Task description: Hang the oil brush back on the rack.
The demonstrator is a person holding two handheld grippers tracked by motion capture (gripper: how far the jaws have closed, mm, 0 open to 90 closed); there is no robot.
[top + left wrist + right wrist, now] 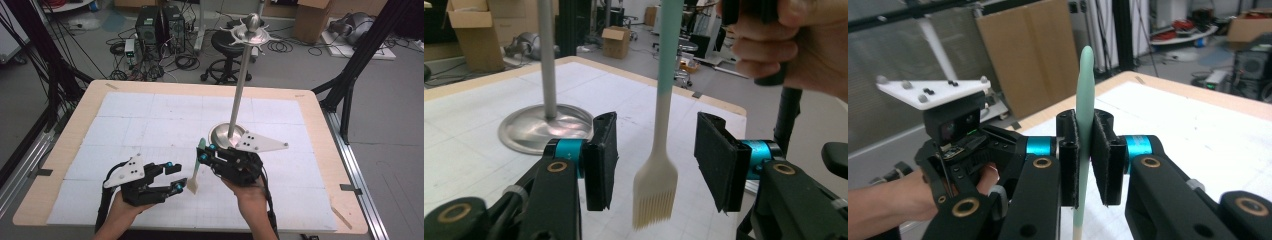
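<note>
A person sits at a wooden table covered with white paper, holding a two-jaw gripper in each hand near the front edge. The right gripper clamps the green handle of a pastry brush, its black pads pressed against both sides of the handle, as the right gripper view shows. The brush hangs tilted from that grip, handle uppermost and cream bristle head lowest, just above the paper between the two grippers.

The left gripper points toward the brush from the left with its jaws parted. In the left gripper view the bristle head hangs in the gap between the two pads, touching neither.

Just behind the right gripper stands a metal stand: a round base resting on the paper, a tall thin pole, and a crown of hooks with a ball on top. The right hand appears in the left gripper view, wrapped around its gripper's grip.
</note>
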